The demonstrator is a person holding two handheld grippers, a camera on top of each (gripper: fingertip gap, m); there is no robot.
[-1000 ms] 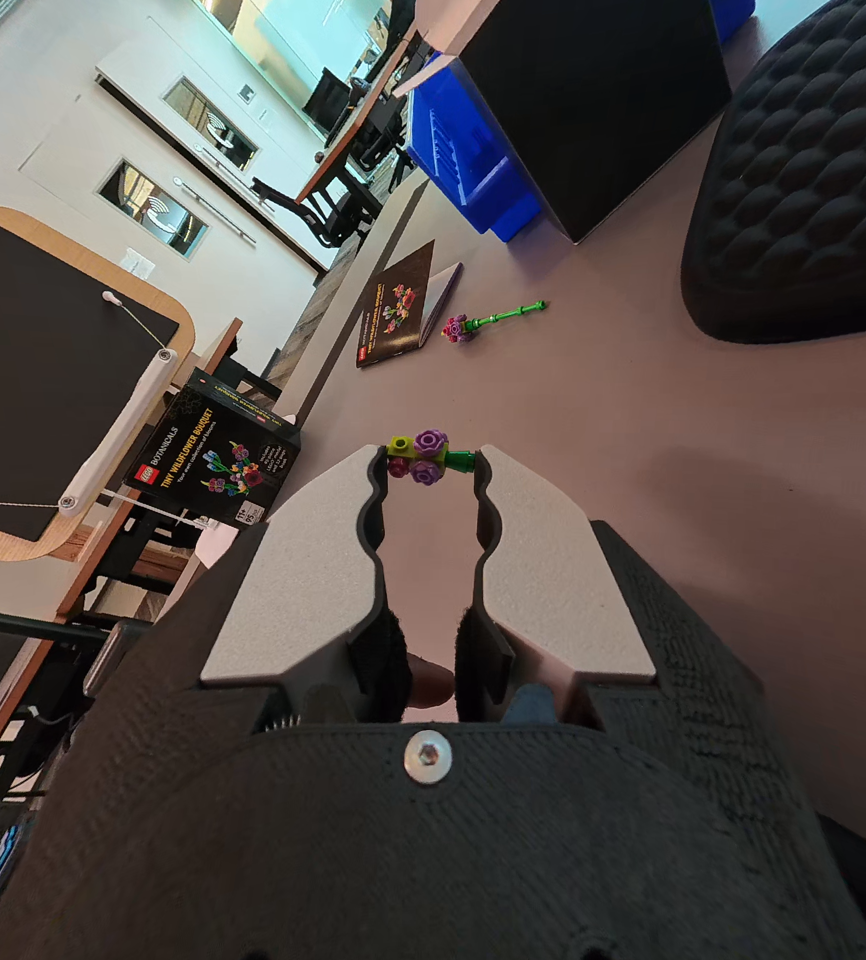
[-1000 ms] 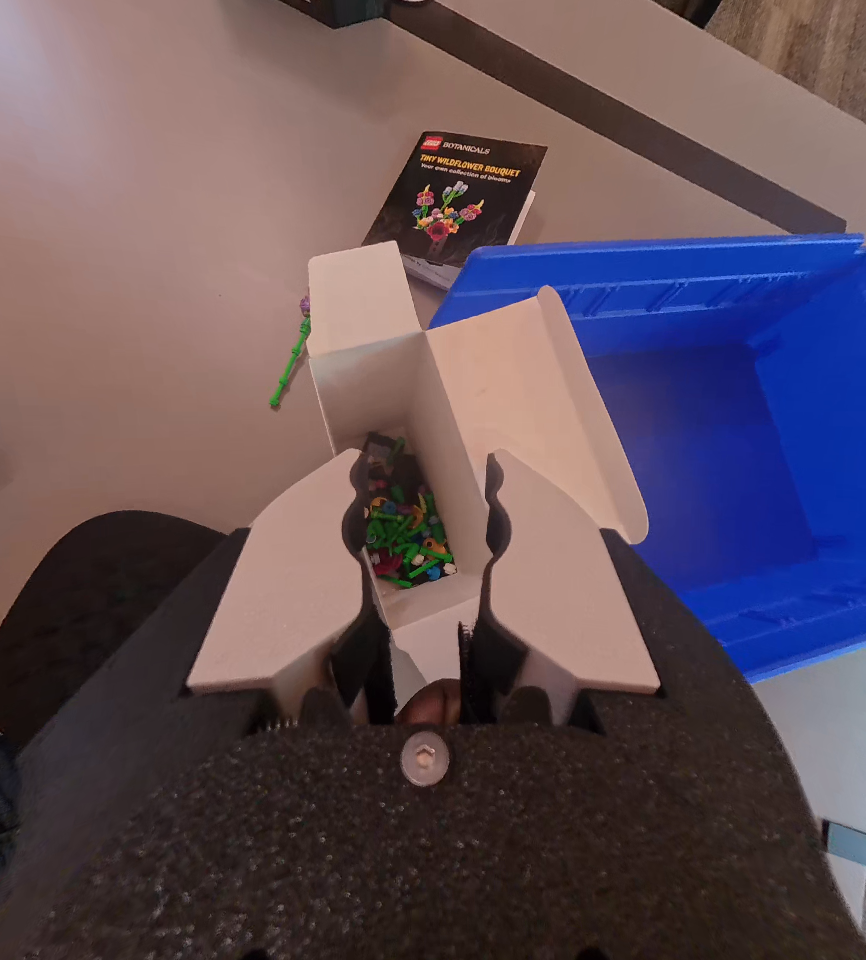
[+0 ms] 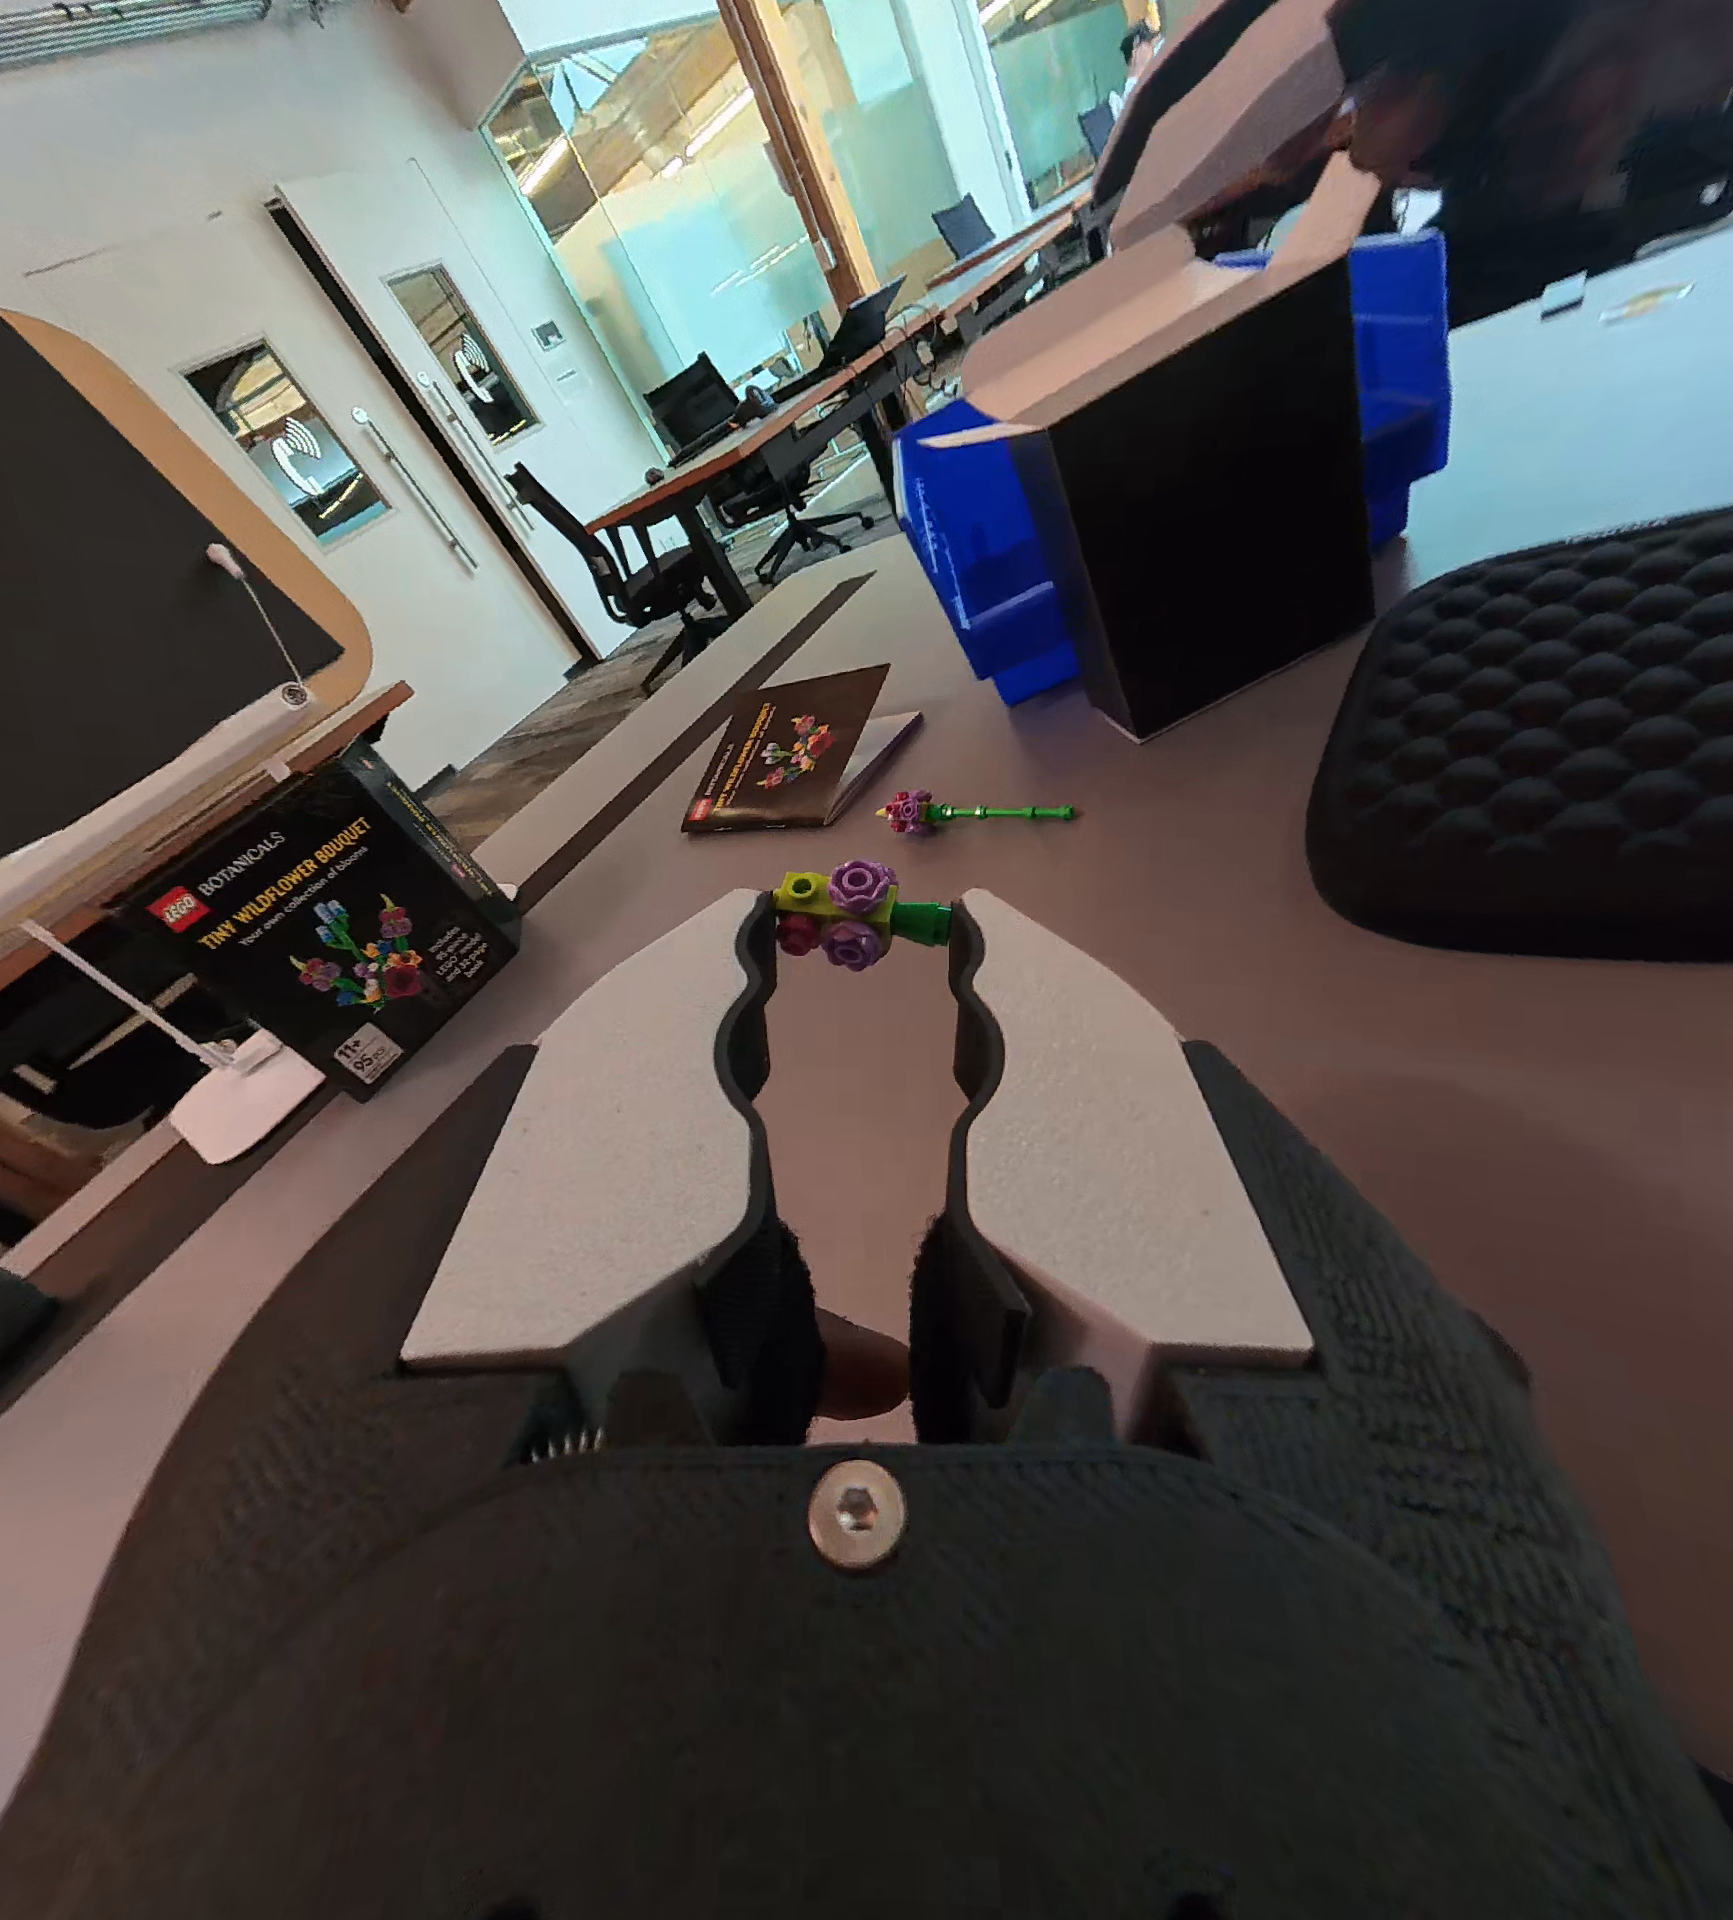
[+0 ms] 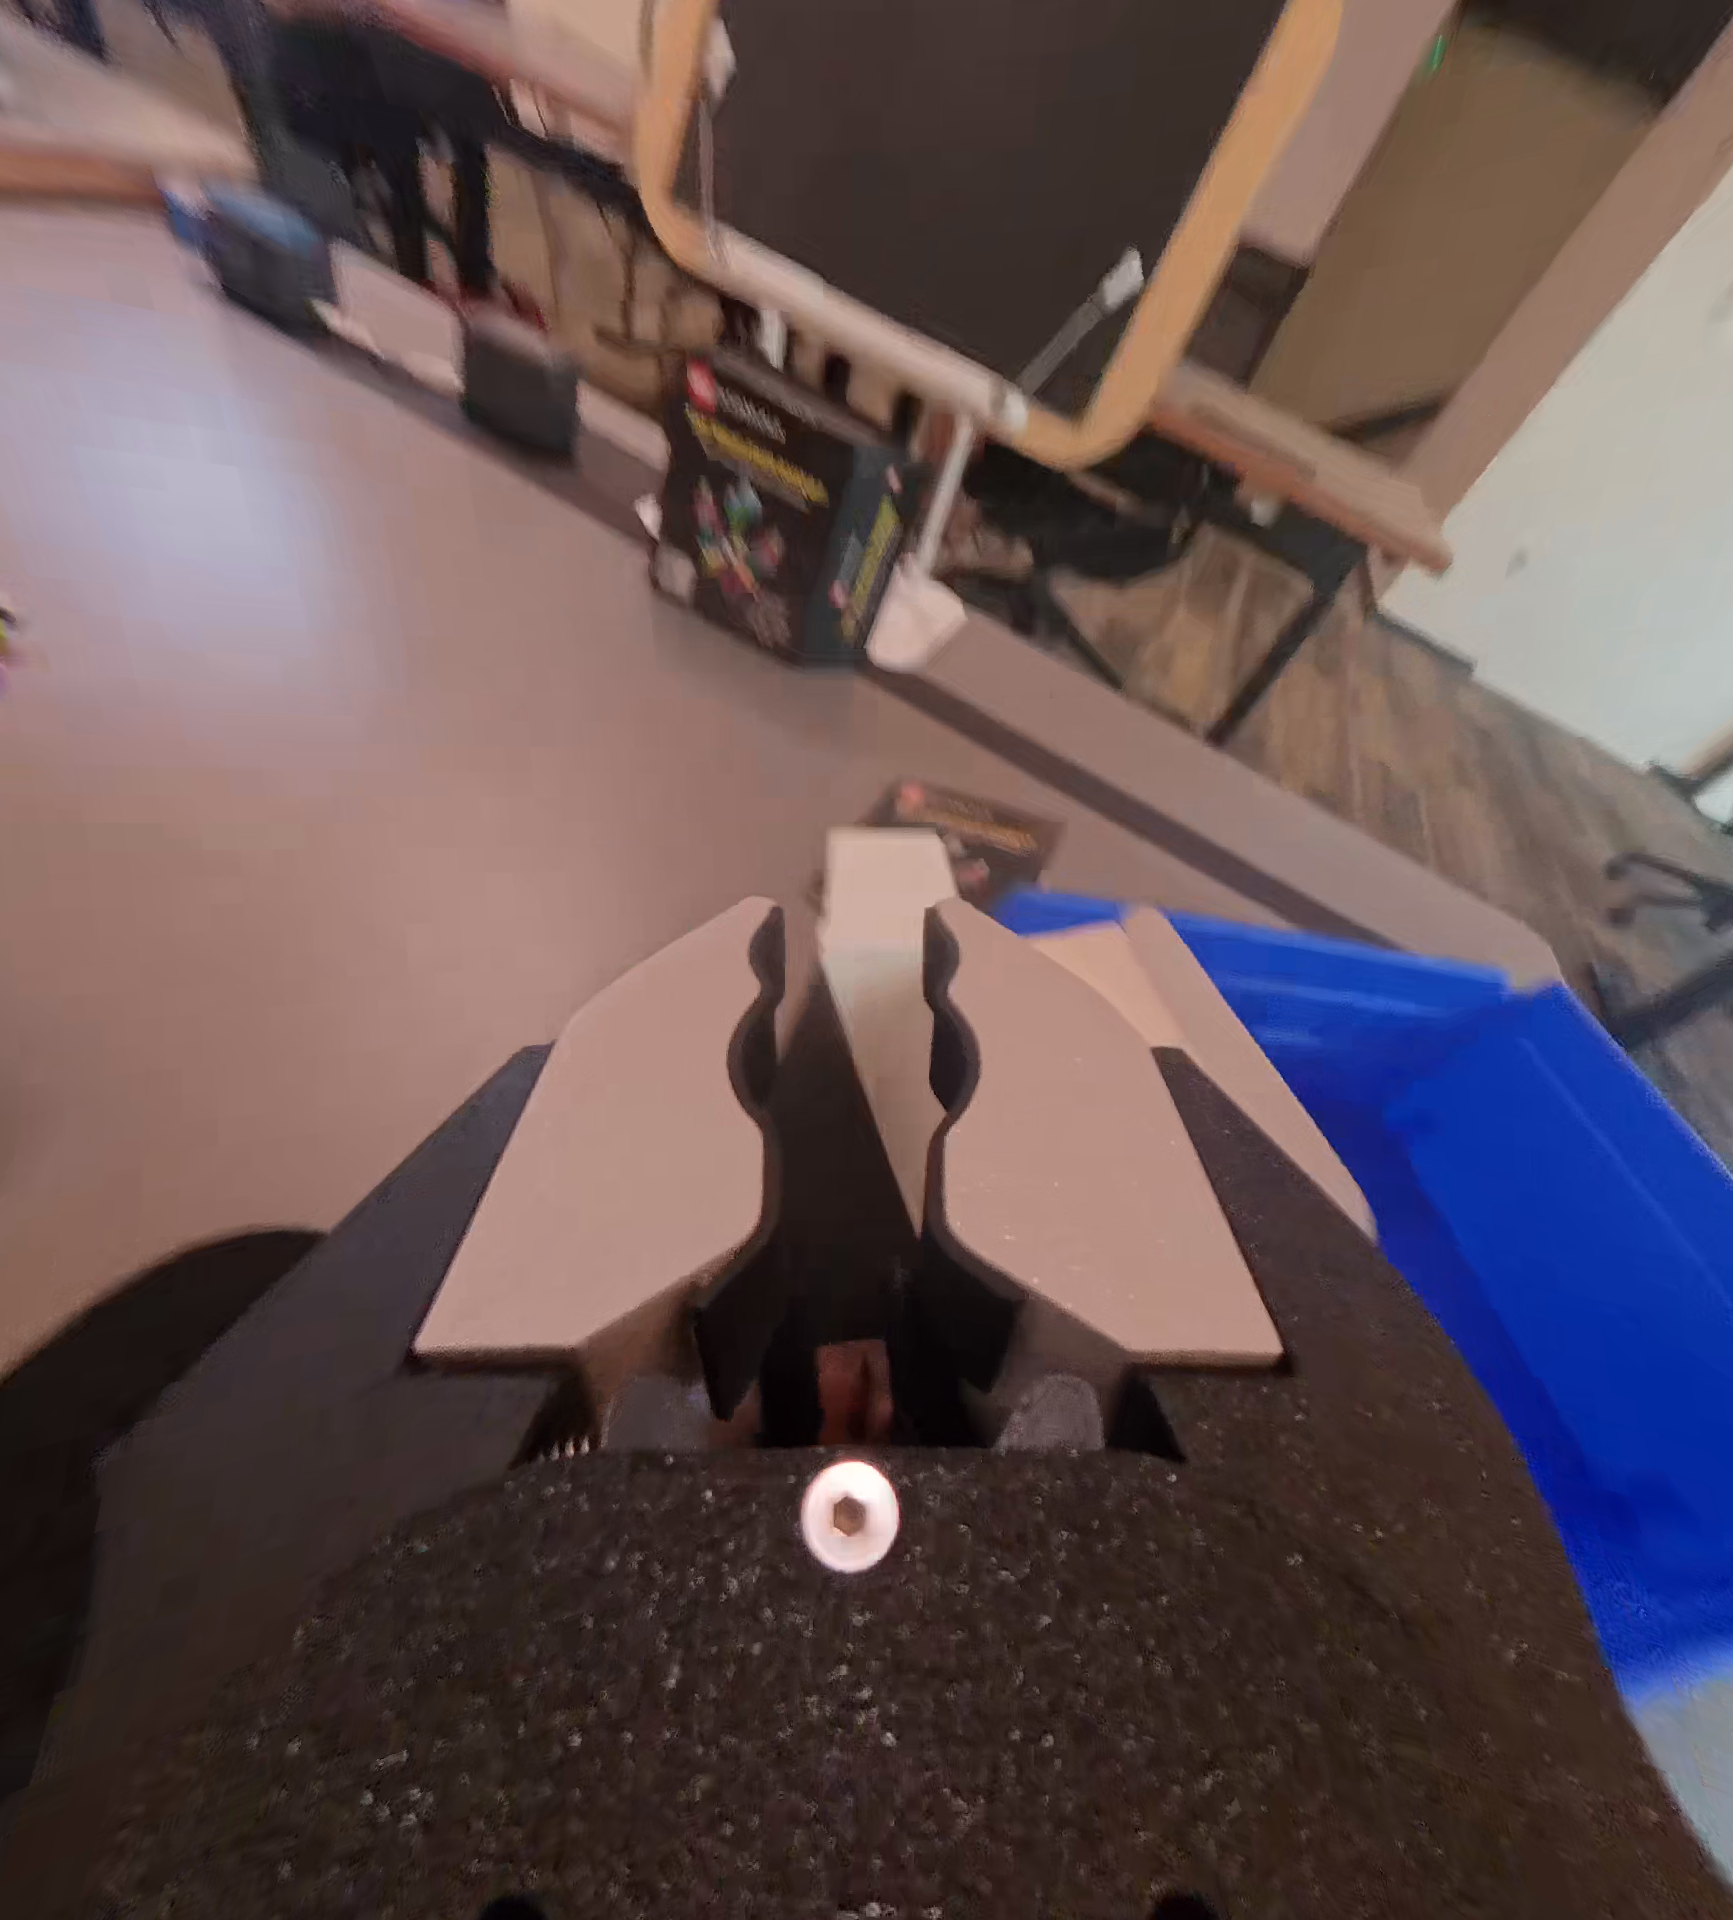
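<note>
**Meanwhile the right tongs lift off the box, the left ones keep their flowers**

Now the left gripper [image 3: 860, 940] stays pinched on the small flower cluster [image 3: 846, 902]. One fingertip presses its yellow-green end and the other its green stub, and the purple and pink blooms sit between them, clear of the grey table [image 3: 1257, 1091]. The grip looks the same as a second ago; only the camera has rolled to a more level view.

The bigger change is on the right. A second ago the right gripper [image 4: 854, 920] looked straight down into the open box of loose pieces with its jaws spread wide. It now looks out across the table in a blurred frame, so it is moving fast. Its jaws stand much closer together, with a narrow gap left. Through that gap show a white flap [image 4: 877, 883] and the dark side of the black box [image 3: 1226, 499]. I cannot tell whether a small piece is pinched at the tips.

The blue bin [image 4: 1464, 1143] stands just beside the box. The instruction booklet [image 3: 789, 758] lies beyond the left tongs, with a finished flower stem [image 3: 976, 812] lying near it. The dimpled black mat [image 3: 1589, 727] sits off to the right, and the product carton [image 3: 322, 925] stands at the table's far edge
</note>
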